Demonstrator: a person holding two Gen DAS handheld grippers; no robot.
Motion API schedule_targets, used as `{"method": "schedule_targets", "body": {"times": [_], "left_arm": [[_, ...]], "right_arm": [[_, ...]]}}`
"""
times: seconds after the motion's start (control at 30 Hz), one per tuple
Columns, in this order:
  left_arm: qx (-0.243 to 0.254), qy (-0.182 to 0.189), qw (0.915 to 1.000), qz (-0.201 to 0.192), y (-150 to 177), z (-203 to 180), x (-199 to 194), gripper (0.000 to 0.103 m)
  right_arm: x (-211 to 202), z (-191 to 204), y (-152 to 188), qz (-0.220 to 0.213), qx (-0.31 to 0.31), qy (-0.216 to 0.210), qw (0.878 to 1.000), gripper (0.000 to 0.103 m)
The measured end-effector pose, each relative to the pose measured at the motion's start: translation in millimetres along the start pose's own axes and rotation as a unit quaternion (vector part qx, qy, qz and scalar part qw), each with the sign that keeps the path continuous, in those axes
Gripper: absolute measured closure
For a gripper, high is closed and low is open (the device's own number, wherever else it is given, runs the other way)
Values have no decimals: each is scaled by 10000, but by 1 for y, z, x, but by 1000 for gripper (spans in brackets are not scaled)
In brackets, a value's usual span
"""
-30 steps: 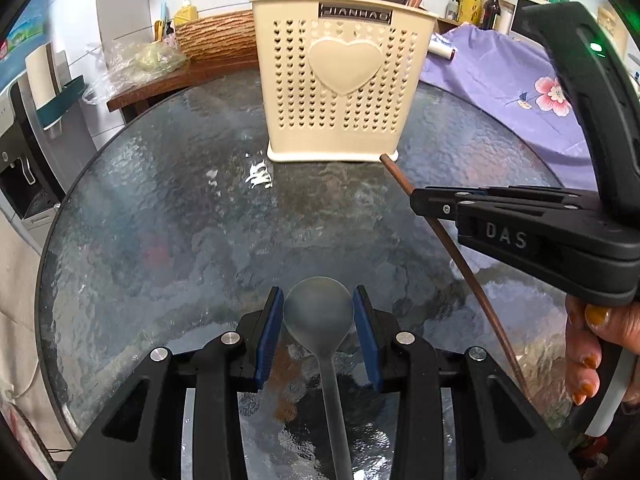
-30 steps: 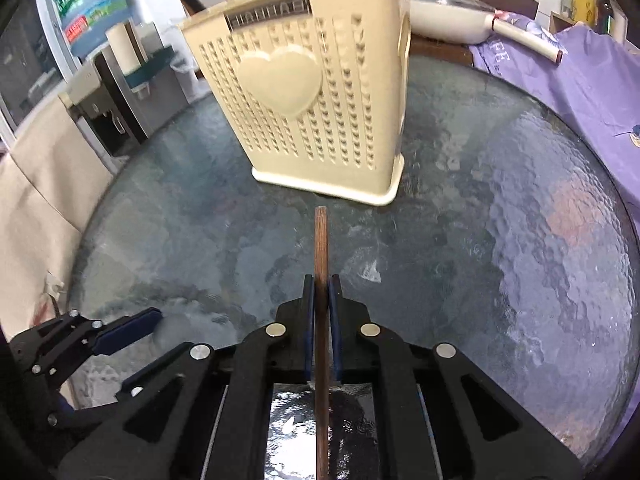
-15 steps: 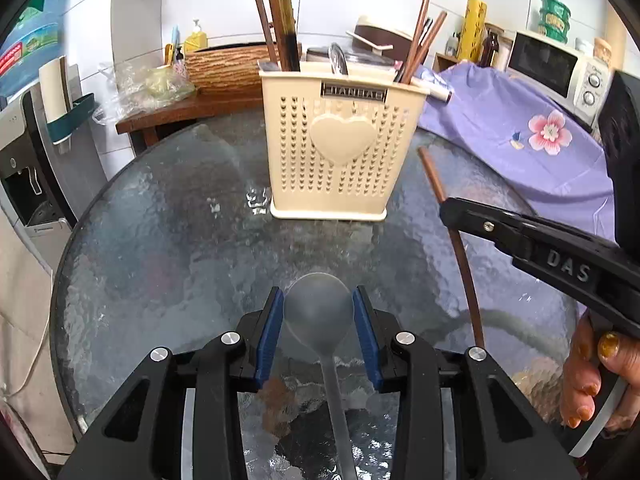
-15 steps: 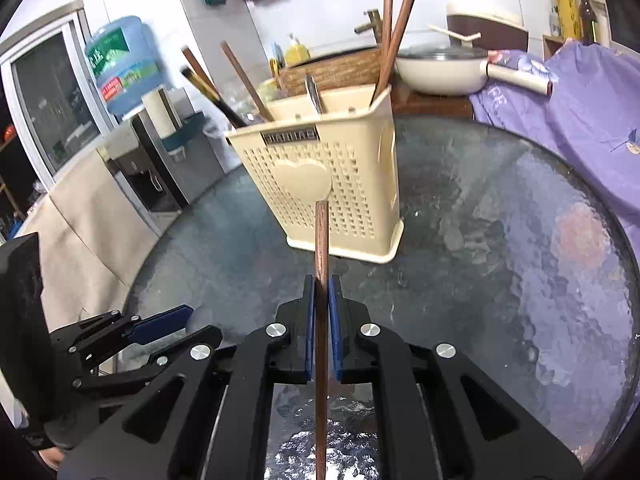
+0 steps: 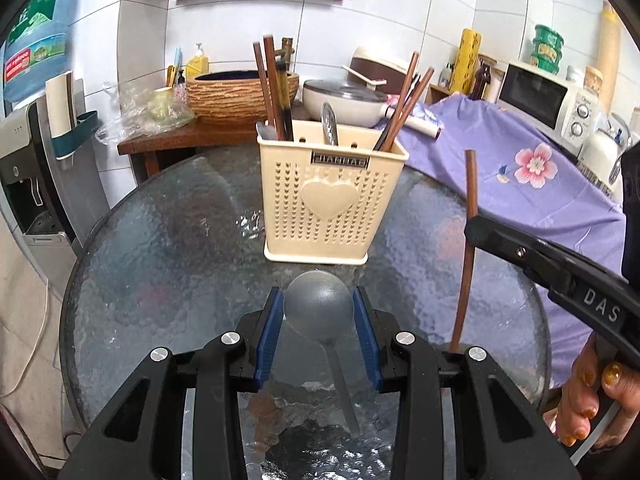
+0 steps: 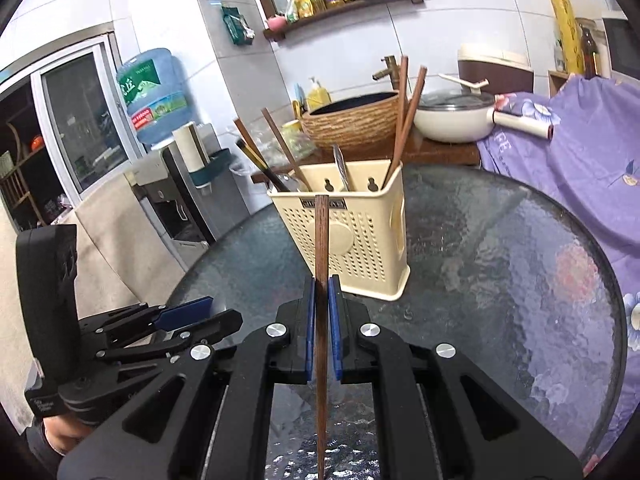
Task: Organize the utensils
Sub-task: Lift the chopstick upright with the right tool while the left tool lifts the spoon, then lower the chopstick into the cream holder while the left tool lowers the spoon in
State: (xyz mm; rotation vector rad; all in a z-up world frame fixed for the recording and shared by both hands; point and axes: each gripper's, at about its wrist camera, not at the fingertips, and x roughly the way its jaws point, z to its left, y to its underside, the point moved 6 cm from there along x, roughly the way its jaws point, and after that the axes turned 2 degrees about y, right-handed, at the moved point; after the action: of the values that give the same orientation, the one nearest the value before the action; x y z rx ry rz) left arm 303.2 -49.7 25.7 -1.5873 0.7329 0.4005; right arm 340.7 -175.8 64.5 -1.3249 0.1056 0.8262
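A cream perforated utensil holder [image 5: 332, 204] with a heart stands on the round glass table [image 5: 160, 248]; it also shows in the right wrist view [image 6: 360, 248]. It holds several brown chopsticks [image 5: 272, 88] and a metal utensil [image 5: 330, 124]. My left gripper [image 5: 319, 320] is shut on a grey metal spoon [image 5: 318, 310], bowl forward, above the table in front of the holder. My right gripper [image 6: 321, 300] is shut on a brown chopstick [image 6: 321, 264], held nearly upright; it also shows in the left wrist view [image 5: 470, 208], right of the holder.
A purple flowered cloth [image 5: 532, 184] covers the furniture to the right. Behind the table a wooden counter holds a woven basin [image 5: 240, 96] and a white pan [image 5: 344, 102]. A water dispenser [image 5: 28, 148] stands at left, a microwave [image 5: 540, 100] at back right.
Both grippers have risen and tilted up, so the holder looks farther and its top shows. The chopstick in the right gripper has swung from slanted to nearly upright. The spoon stays gripped.
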Motion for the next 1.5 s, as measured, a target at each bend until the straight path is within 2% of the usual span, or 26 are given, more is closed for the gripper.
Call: {"method": "schedule_targets", "body": {"times": [0.27, 0.67, 0.9, 1.07, 1.27, 1.4, 1.5], "left_arm": [[-148, 108, 9998, -114, -15, -1, -9, 68], [67, 7, 9993, -380, -42, -10, -27, 68], [135, -161, 9973, -705, -80, -13, -39, 68], [30, -279, 9948, -982, -116, -10, -46, 68], [-121, -522, 9864, -1551, -169, -7, -61, 68], [-69, -856, 9758, -2009, -196, -8, -65, 68], [23, -1142, 9689, -2197, -205, -9, -54, 68]], "right_arm": [[-16, 4, -11, -168, -67, -59, 9998, 96], [-32, 13, -36, -346, -294, -82, 9989, 96], [-38, 19, -64, -375, -438, -48, 9983, 96], [-49, 22, -101, -629, -564, 98, 9964, 96], [-58, 24, -151, -983, -410, 116, 9942, 96], [-59, 26, -182, -1329, -363, 214, 9902, 96], [-53, 23, -194, -1496, -340, 352, 9875, 96]]}}
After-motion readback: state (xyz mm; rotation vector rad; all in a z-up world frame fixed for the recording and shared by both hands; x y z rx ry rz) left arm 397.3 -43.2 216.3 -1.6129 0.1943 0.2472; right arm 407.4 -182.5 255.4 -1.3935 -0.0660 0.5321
